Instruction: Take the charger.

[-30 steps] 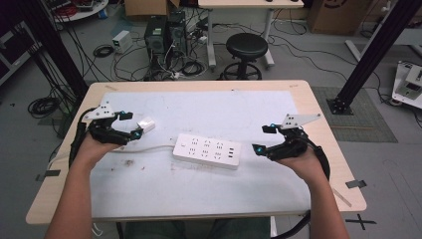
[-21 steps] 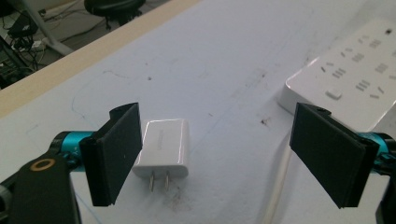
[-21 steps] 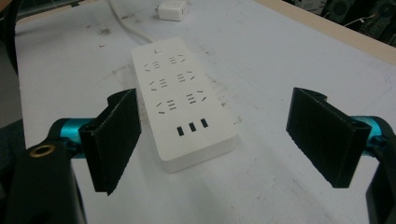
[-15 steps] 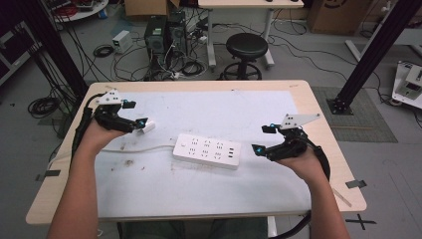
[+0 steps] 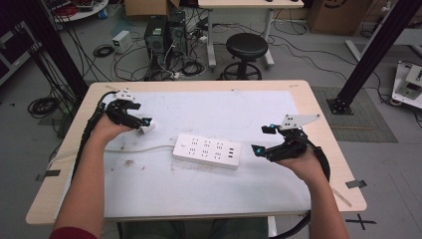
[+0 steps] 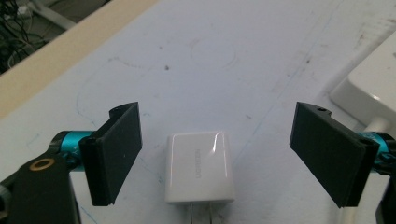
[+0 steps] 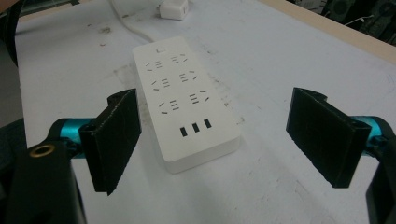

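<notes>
Left tool (image 6: 217,156) moved farther up the worktop (image 5: 209,104) since the earlier frame, jaws wide, charger (image 6: 200,167) lying flat between them, untouched. Right tool (image 7: 215,140) unchanged, wide too, power strip (image 7: 184,100) just ahead between its jaws. Strip's cord (image 5: 129,148) runs below the left tool; nothing blocks either.

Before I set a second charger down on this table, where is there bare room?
Free: the far strip beyond the power strip, and the near edge between the forearms. Crowded: the left side, where the left tool, open, straddles the white charger beside the cord. The right tool hovers open at the strip's end.
</notes>
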Motion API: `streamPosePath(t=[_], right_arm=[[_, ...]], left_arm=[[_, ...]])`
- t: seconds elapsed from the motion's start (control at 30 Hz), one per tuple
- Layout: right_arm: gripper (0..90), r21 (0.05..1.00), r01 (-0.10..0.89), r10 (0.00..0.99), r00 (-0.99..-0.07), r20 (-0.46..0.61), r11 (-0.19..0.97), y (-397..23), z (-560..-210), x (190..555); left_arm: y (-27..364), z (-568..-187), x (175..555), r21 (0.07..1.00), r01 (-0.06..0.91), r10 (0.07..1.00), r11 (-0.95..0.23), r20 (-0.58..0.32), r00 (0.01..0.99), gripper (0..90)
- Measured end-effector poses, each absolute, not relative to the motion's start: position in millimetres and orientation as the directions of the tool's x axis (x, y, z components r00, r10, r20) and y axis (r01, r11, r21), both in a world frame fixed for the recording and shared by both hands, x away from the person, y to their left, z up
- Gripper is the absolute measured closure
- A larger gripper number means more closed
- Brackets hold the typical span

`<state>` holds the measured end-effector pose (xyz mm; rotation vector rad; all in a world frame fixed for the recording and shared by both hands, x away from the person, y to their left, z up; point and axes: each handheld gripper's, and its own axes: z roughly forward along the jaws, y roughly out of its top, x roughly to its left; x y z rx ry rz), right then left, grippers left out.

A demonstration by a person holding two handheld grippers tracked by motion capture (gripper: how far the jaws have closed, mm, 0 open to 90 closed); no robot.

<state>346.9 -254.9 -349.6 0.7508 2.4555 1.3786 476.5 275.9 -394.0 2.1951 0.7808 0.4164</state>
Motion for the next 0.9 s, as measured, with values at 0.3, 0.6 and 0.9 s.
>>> streamPosePath(t=[0.3,0.6,0.9], right_arm=[[18.3,0.843,0.334,0.547,-0.835,0.058,0.422,-257,-350,348],[18.3,0.837,0.343,0.55,-0.833,0.061,0.426,-255,-350,348],[18.3,0.836,0.343,0.551,-0.832,0.059,0.428,-256,-350,348]], left_arm=[[277,-422,484,0.701,0.471,0.666,-0.536,0.008,0.746,17.0],[283,-432,484,0.688,0.492,0.678,-0.534,0.001,0.735,22.3],[283,-434,485,0.68,0.493,0.676,-0.543,0.006,0.737,27.1]])
